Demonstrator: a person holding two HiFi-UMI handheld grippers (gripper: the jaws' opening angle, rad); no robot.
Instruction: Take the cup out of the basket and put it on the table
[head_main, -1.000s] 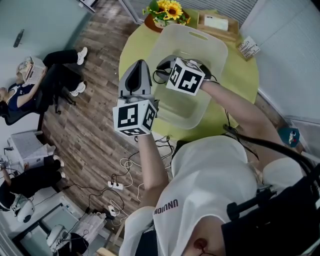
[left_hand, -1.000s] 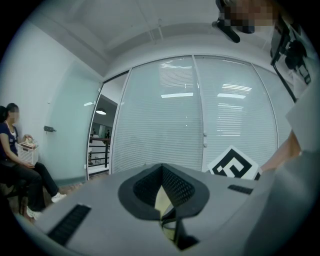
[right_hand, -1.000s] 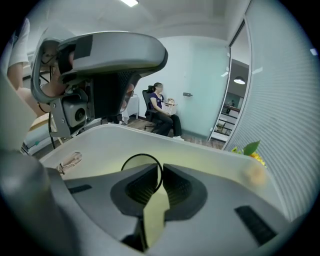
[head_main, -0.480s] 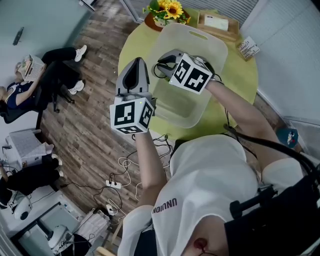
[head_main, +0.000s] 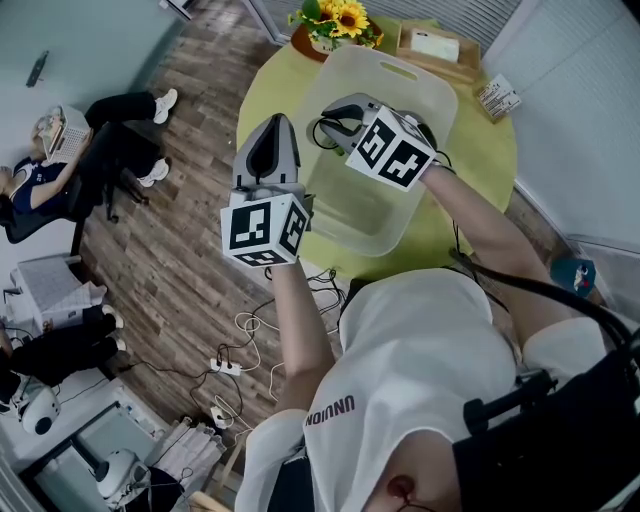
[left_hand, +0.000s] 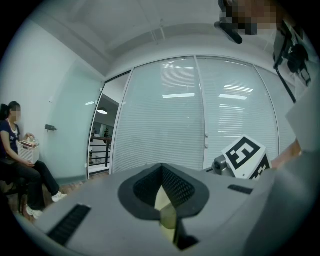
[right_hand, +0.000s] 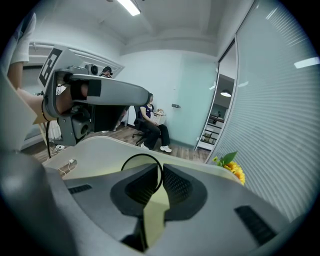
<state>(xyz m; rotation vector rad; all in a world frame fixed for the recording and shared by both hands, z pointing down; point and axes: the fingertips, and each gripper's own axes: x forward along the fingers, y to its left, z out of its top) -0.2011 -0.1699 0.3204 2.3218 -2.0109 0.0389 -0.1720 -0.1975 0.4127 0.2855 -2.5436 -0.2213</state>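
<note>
My right hand-held gripper (right_hand: 161, 172) pinches the clear cup (right_hand: 141, 161) by its dark rim between 2 nearly closed jaws, over the basket (head_main: 425, 85) on the worktop (head_main: 480, 150) (cup body barely discernible, hidden from the head view). My left hand-held gripper (left_hand: 161, 169) is closed and empty.

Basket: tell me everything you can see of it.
The basket is a translucent whitish plastic tub, rectangular with rounded corners and a wide rim. A slot handle is cut in its far end. It stands upright on the round yellow-green table, just short of the sunflowers, and the tabletop's colour shows through its floor. The right gripper, shut on a cup seen only as a thin dark ring, hangs over its inside; whether it touches the basket can't be told.
</note>
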